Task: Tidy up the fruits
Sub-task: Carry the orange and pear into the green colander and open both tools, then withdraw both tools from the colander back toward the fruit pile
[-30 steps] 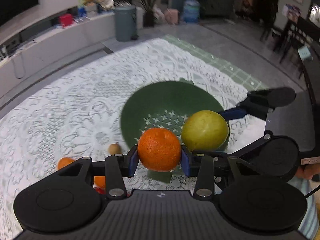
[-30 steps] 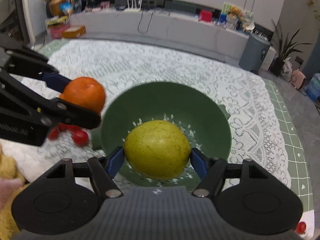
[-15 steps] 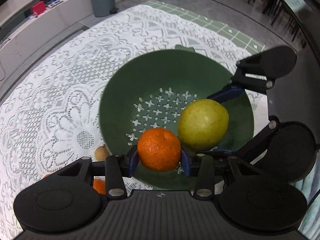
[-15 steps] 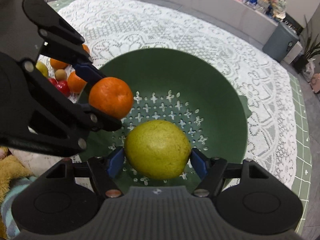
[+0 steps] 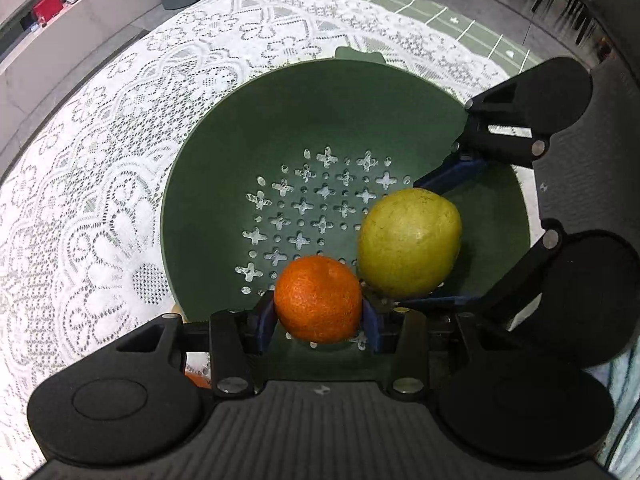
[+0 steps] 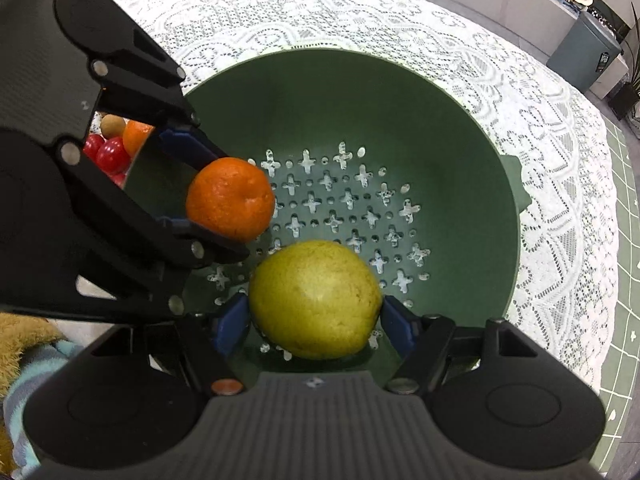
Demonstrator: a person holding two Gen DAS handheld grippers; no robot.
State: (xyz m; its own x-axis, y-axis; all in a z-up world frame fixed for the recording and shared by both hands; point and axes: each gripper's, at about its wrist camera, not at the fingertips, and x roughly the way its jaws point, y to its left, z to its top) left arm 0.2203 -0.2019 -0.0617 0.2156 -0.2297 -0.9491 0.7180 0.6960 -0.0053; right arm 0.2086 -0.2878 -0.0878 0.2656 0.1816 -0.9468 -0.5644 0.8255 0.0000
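Lace tablecloth [image 5: 100, 200] spreads white over the desk and fills most of both views, and on it we see a deep green colander [image 5: 224, 184] with cross-shaped holes in its floor, sitting in the middle of each frame. In the upper right of the right wrist view a grey bin [image 6: 588, 54] stands on the floor beyond the cloth.

Our left tongs [image 5: 319, 315] sit at the lower centre of the left wrist view, their blue pads pinching an orange [image 5: 318, 298] over the near part of the colander. Our right tongs [image 6: 316, 326] at the lower centre of the right wrist view pinch a yellow-green pear [image 6: 316, 298], the pads pressed on its two sides, also inside the rim. In the left wrist view the pear sits just to the right of the orange, the two nearly touching; whether either fruit rests on the colander floor we cannot tell.

At the left edge of the right wrist view, behind the left tongs, we glimpse small red fruits [image 6: 108, 154], another orange [image 6: 136, 136] and a small brown fruit [image 6: 112, 125] lying outside the colander
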